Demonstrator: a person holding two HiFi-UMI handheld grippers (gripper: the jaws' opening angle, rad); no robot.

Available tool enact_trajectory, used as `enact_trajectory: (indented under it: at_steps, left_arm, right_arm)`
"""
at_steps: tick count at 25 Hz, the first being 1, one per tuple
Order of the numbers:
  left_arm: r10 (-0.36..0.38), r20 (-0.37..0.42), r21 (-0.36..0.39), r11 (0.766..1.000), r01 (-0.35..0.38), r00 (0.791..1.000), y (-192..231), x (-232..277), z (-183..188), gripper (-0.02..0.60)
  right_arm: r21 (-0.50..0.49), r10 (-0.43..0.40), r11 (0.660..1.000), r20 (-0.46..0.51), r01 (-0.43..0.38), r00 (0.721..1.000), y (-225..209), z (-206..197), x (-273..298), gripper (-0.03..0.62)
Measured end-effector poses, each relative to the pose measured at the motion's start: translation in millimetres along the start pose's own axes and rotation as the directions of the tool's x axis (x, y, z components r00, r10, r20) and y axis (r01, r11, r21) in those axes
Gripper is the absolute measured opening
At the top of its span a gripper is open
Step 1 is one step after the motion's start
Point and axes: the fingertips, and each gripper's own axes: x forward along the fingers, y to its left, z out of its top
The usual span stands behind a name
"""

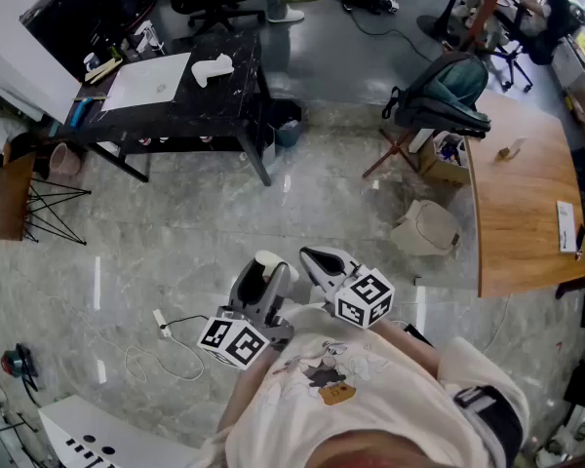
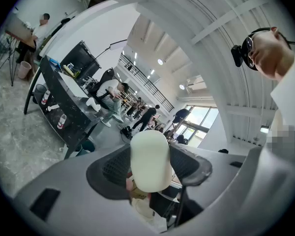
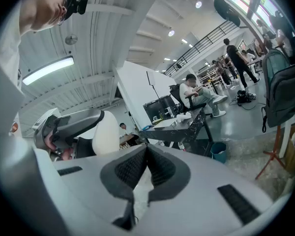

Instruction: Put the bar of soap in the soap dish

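My left gripper (image 1: 265,273) is shut on a cream bar of soap (image 1: 270,261), held upright close to my chest. In the left gripper view the soap (image 2: 149,160) fills the gap between both pads of the left gripper (image 2: 149,167). Beside it, my right gripper (image 1: 319,259) is shut with nothing in it; its jaws meet in the right gripper view (image 3: 146,156), where the soap (image 3: 105,132) shows at left. A white object (image 1: 212,68), possibly the soap dish, lies on the black table (image 1: 190,105) far ahead.
A white sheet (image 1: 148,81) lies on the black table. A wooden table (image 1: 522,193) stands at right, with a backpack on a stand (image 1: 444,96) and a beige bag (image 1: 426,227) near it. A cable (image 1: 166,334) lies on the floor. A person sits beyond the table.
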Motion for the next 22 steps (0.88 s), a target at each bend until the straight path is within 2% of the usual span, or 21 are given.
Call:
enact_trajectory:
  at_steps: [4, 10, 14, 19, 22]
  left_arm:
    - [-0.009, 0.006, 0.013, 1.000, 0.009, 1.000, 3.2, 1.4, 0.6, 0.261]
    - [0.005, 0.041, 0.027, 1.000, -0.006, 0.999, 0.7, 1.3, 2.1, 0.261]
    - [-0.003, 0.051, 0.004, 1.000, 0.002, 0.999, 2.6, 5.9, 1.6, 0.261]
    - [0.004, 0.009, -0.035, 0.999, -0.004, 1.000, 12.4, 11.8, -4.4, 0.261]
    - [-0.001, 0.011, -0.051, 0.999, 0.002, 1.000, 20.6, 21.0, 5.8, 0.261]
  right_arm:
    - [-0.019, -0.024, 1.000, 0.029, 0.024, 0.999, -7.8, 4.9, 0.6, 0.006]
    - [-0.027, 0.008, 1.000, 0.060, -0.007, 0.998, -10.6, 9.4, 1.9, 0.006]
    - [0.028, 0.042, 0.999, 0.107, -0.045, 0.993, -15.6, 16.2, 1.6, 0.008]
    - [0.054, 0.019, 0.998, 0.081, -0.023, 0.997, -21.7, 12.7, 2.9, 0.008]
    - [0.052, 0.009, 0.999, 0.069, -0.013, 0.998, -29.5, 17.0, 16.4, 0.008]
